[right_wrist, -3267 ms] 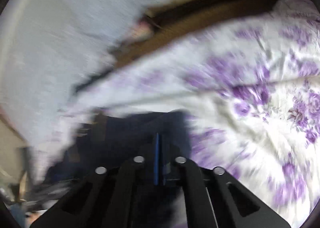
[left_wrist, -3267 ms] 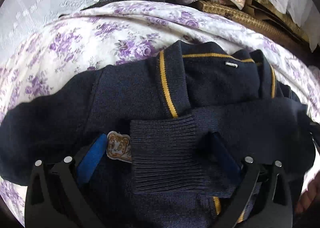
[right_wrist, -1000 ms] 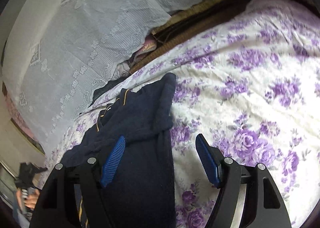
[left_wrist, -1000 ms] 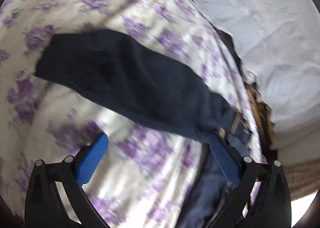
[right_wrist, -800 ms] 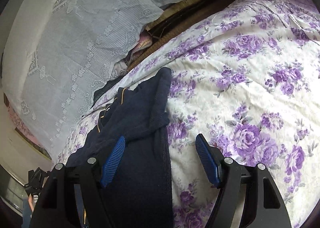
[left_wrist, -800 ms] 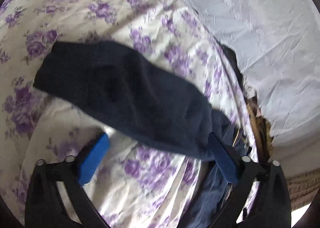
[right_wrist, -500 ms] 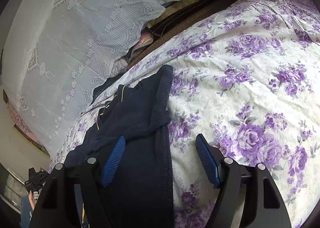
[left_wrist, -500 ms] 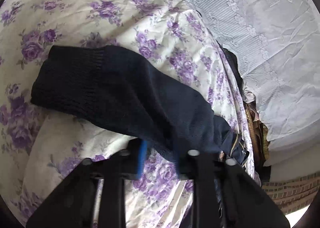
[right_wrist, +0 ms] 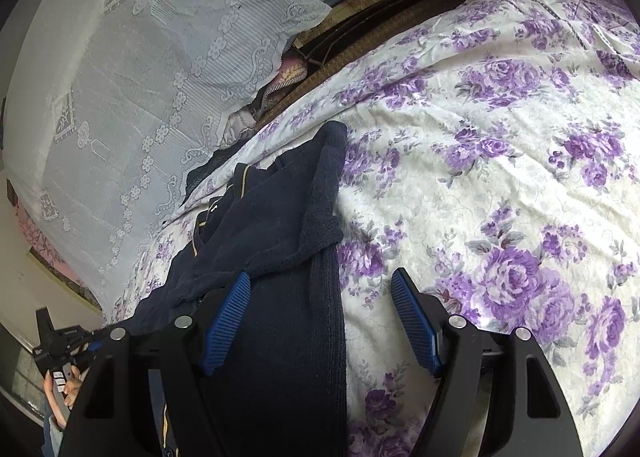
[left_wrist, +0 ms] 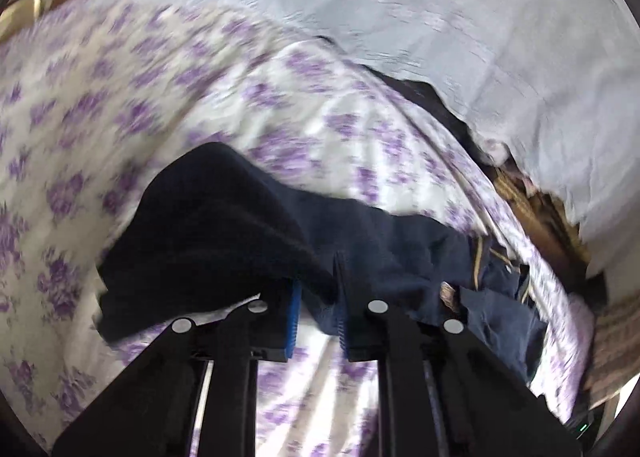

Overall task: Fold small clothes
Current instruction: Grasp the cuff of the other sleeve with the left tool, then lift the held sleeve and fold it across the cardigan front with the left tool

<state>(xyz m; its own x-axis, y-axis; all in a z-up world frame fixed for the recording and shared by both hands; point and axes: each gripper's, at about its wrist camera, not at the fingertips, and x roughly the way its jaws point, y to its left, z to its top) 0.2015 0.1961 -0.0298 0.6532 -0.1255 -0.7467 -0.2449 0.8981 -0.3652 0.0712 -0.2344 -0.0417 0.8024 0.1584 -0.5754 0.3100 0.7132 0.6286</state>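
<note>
The left gripper (left_wrist: 316, 297) is closed on the navy sweater's sleeve (left_wrist: 208, 233): both blue pads (left_wrist: 293, 321) press a fold of the knit between them, and the cuff end hangs to the left of the fingers, raised off the floral bedspread (left_wrist: 120, 105). The left wrist view is motion-blurred, so fine detail of the pinch is not readable. Past the pads, the sleeve runs to the right into the body of the navy sweater (right_wrist: 264, 241), where a small patch (left_wrist: 450, 295) and yellow trim lines show on the crumpled cloth near the bedspread's far right edge. The right gripper (right_wrist: 320, 297) hangs with its jaws spread wide and holds nothing; its left pad sits over the ribbed hem of the sweater, and its right pad sits over bare bedspread just beside the garment's edge. In the right wrist view the sweater lies along the left side of the bedspread, with a second sleeve (right_wrist: 326, 185) folded across it and pointing toward the far edge. Beyond the far edge of the bedspread, a white lace curtain (right_wrist: 160, 69) hangs over a dark woven frame (right_wrist: 384, 17).
</note>
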